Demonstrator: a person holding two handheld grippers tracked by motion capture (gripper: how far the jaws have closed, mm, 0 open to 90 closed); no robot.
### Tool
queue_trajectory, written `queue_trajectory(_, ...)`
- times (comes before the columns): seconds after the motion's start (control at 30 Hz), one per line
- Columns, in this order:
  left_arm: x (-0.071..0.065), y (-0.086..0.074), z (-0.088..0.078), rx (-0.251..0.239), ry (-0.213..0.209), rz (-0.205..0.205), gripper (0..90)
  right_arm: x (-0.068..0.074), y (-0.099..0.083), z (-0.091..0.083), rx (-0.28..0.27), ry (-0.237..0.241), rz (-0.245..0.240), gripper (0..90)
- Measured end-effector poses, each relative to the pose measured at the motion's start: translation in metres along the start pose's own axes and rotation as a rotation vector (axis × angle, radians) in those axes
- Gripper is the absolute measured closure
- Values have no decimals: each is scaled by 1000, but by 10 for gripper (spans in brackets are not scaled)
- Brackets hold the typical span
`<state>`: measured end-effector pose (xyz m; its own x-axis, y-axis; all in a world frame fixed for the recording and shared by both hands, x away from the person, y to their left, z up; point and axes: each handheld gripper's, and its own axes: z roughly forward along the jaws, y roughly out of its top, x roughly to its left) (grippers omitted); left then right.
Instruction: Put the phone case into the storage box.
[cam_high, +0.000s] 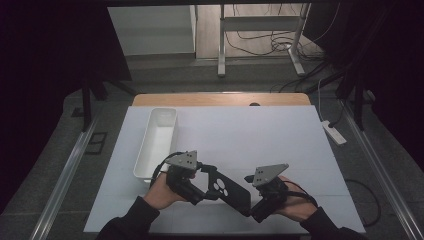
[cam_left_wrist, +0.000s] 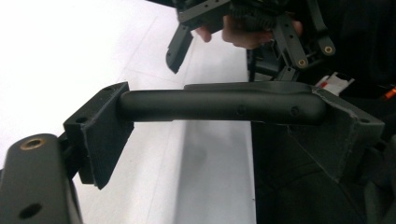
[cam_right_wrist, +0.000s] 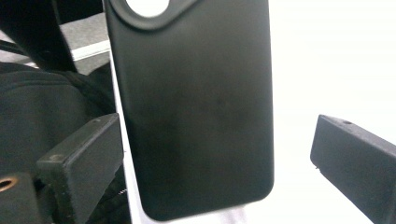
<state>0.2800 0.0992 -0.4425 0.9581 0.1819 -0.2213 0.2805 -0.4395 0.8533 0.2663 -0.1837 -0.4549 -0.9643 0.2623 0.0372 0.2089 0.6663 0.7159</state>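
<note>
Tray: one white tray (cam_high: 159, 137), long and narrow, on the left part of the white table (cam_high: 280, 145), running away from the person; nothing shows inside it.
Left gripper: left gripper (cam_high: 200, 182) just beside the tray's near end; in the left gripper view its jaws clamp the phone case (cam_left_wrist: 224, 105) edge-on across its width, one pad on each long side.
Phone case: one black phone case (cam_high: 227, 189), held above the table between the two grippers, camera cut-out toward the left gripper; its long axis runs from the left gripper down toward the right one.
Right gripper: right gripper (cam_high: 256, 197) at the case's free end; in the right gripper view the case (cam_right_wrist: 196, 107) stands between its jaws, which are spread wide, one pad just beside the case's edge, the other well apart, neither pressing.
Key relation: the case's free end already lies inside the right jaws, lengthwise along them, so a grip there likely needs only closing.
Nearer hand: left holds it; right is close enough to take it.
Count: one case, one tray, two grippers.
</note>
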Motion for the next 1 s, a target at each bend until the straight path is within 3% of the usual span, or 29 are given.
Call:
queue_trajectory(0.33, 4, 4, -6, 19, 86, -62, 155, -4, -4, -3, -13, -71, 18, 1)
queue_trajectory(0.57, 7, 5, -7, 19, 149, -122, 153, -8, -5, 0, 2, -82, 61, 0)
queue_trajectory(0.63, 8, 7, -8, 14, 173, -142, 153, -8, -4, 1, 1, -106, 72, 0)
queue_trajectory(0.9, 7, 9, -8, -6, 216, -188, 153, -6, -2, 5, -11, -127, 89, 0)
queue_trajectory(1.0, 6, 10, -7, -9, 225, -202, 154, -4, 0, 8, 12, -137, 104, 5)
